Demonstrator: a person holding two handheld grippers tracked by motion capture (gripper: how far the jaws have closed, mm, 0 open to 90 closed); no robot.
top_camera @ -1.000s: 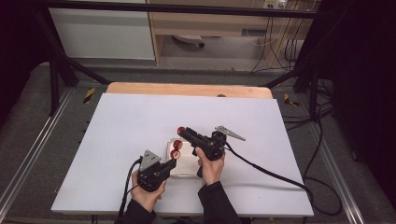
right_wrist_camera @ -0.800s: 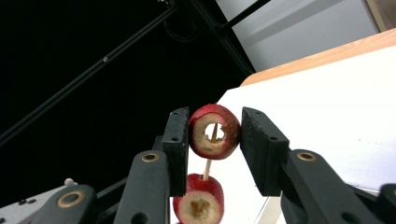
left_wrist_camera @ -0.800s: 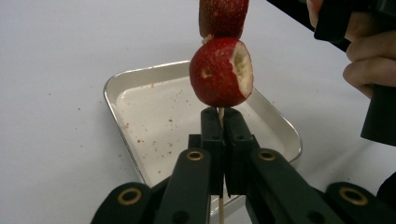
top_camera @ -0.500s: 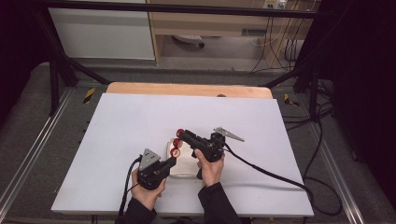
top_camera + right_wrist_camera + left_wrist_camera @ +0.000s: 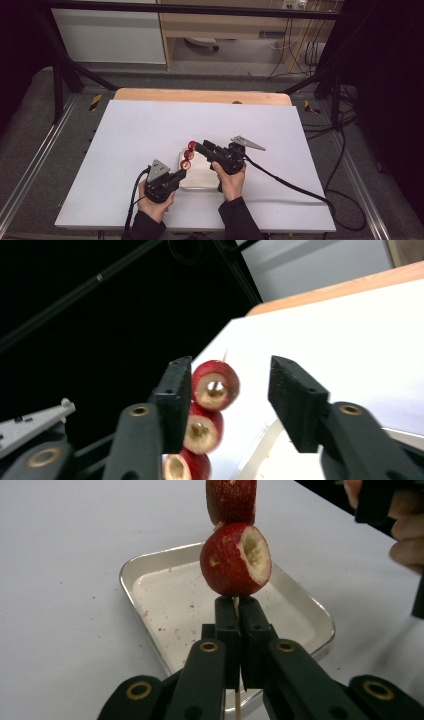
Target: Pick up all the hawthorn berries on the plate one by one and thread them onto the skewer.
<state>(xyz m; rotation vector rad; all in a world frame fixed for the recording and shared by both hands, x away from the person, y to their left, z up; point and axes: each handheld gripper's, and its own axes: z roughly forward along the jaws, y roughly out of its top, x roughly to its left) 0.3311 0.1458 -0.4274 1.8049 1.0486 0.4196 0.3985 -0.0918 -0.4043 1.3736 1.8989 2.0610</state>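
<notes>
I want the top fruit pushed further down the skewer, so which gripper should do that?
Probably the right. The right gripper is open with its jaws either side of the top fruit, while the left gripper is shut on the skewer below, steadying it.

I'm looking down on a white worktop [image 5: 150, 135] with a bare wooden strip along its far edge; a shallow metal tray [image 5: 200, 177], crumb-speckled inside, is lying on it near the front.

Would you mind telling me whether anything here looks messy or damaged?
The metal tray has red crumbs scattered over its floor, and the red fruit on the skewer is hollowed out, presumably cored. Nothing else stands out.
</notes>
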